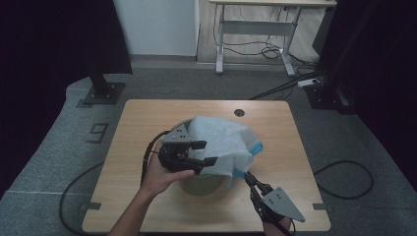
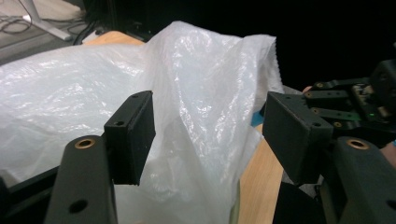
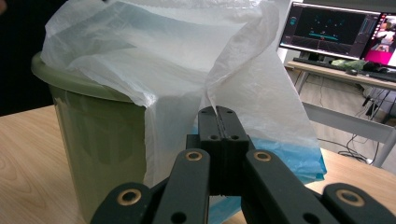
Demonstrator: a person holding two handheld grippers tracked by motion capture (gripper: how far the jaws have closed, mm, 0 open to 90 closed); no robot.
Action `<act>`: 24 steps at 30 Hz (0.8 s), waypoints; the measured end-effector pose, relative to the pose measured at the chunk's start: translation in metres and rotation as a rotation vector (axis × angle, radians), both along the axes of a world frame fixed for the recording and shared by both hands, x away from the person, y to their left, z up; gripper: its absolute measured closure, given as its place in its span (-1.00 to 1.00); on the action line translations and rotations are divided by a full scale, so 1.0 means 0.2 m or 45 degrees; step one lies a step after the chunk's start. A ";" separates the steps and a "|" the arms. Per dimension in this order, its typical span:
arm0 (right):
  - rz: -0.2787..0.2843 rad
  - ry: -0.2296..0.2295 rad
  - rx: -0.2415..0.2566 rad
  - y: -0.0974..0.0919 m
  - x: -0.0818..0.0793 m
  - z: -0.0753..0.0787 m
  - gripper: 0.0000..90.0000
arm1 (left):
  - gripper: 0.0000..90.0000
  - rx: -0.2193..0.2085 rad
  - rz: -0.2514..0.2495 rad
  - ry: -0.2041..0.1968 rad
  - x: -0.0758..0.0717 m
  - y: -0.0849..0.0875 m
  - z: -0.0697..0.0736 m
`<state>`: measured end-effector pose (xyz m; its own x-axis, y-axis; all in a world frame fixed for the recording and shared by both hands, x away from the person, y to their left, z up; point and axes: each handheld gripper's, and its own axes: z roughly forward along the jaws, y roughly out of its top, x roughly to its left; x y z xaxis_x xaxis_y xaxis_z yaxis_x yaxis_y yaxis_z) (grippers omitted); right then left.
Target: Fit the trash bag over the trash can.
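Your left tool [image 1: 209,153] hangs over the near left part of the green bin [image 1: 199,184], its jaws spread wide and gripping nothing; in the left gripper view the white plastic bag [image 2: 205,98] billows up between and beyond the two pads [image 2: 133,135], and neither pad presses on it. Your left hand [image 1: 160,177] holds that tool from below, just in front of the bin.

The bin stands near the middle of the table [image 1: 147,118], and the bag is draped over its rim, spilling down the right side, with a blue band [image 1: 255,147] showing along the bag's lower edge.

To the right, your right tool [image 1: 247,177] reaches in from the near right corner of the table. Its jaws are clenched on a fold of the bag, as the right gripper view shows: the two pads [image 3: 219,126] meet with the thin plastic [image 3: 252,88] pinched between them, just beside the bin's wall [image 3: 102,149].
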<state>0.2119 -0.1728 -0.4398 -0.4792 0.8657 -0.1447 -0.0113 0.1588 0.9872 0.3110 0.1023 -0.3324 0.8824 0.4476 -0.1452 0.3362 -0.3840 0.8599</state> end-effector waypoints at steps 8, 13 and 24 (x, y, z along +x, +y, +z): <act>0.011 -0.004 0.008 0.01 0.01 0.01 0.97 | -0.15 0.089 0.026 -0.026 0.02 -0.07 -0.03; 0.013 -0.006 0.014 0.02 0.01 0.01 0.97 | 0.59 0.083 0.038 -0.027 0.02 -0.09 -0.05; 0.285 -0.039 0.125 -0.03 -0.07 -0.01 -0.05 | 0.98 -0.022 0.009 -0.031 -0.06 0.17 -0.01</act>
